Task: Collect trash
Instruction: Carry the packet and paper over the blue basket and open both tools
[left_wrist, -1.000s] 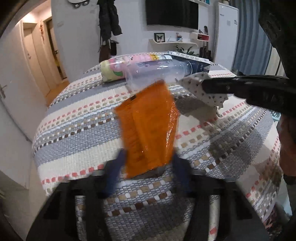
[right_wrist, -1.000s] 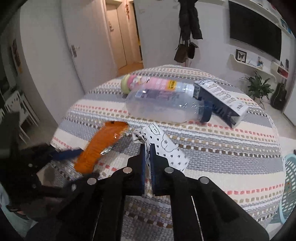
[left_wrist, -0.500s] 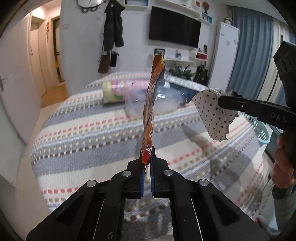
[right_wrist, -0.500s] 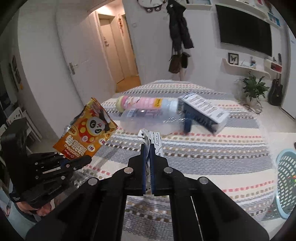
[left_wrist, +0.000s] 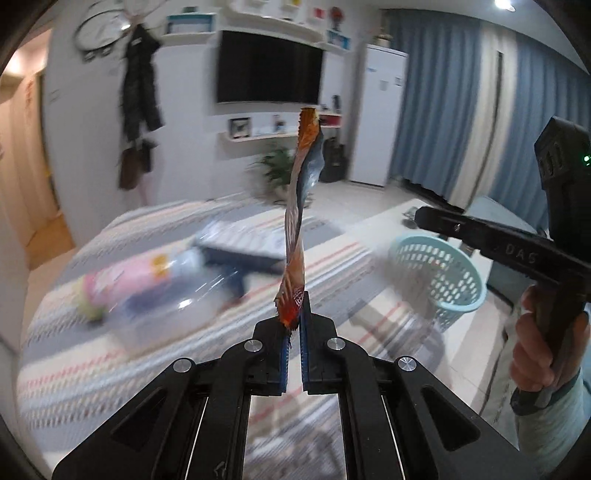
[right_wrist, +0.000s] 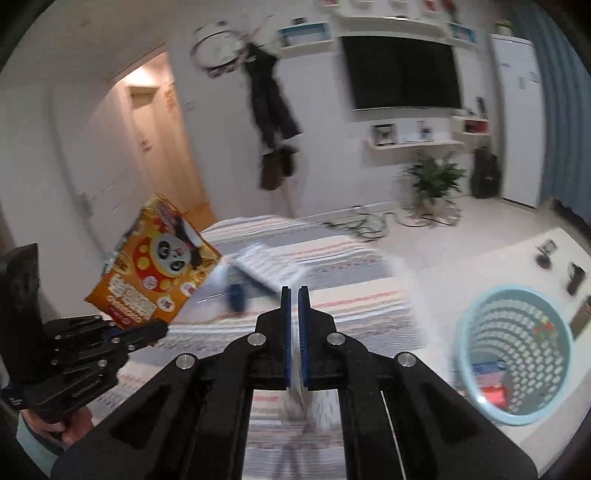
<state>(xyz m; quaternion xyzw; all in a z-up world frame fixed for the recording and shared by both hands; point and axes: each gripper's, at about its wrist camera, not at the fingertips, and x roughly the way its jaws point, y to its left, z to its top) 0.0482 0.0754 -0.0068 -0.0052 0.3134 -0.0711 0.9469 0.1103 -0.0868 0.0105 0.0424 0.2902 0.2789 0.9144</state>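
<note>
The left gripper (left_wrist: 294, 317) pinches an orange snack wrapper (left_wrist: 297, 229) edge-on above the striped table (left_wrist: 110, 354). The right gripper (right_wrist: 294, 314) clamps crumpled white paper (right_wrist: 308, 404); only its view shows the wrapper's panda face and trash inside the basket (right_wrist: 513, 354).

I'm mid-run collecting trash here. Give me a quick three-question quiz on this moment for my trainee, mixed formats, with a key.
1. True or false: the left gripper has its jaws shut on the orange snack wrapper.
2. Multiple choice: where does the light blue basket stand? A) on the striped tablecloth B) on the floor beside the table C) on the wall shelf
3. Fill in: the right gripper pinches a piece of white ____ that hangs out below its jaws.

Key: 1 true; 2 B; 3 paper.
</note>
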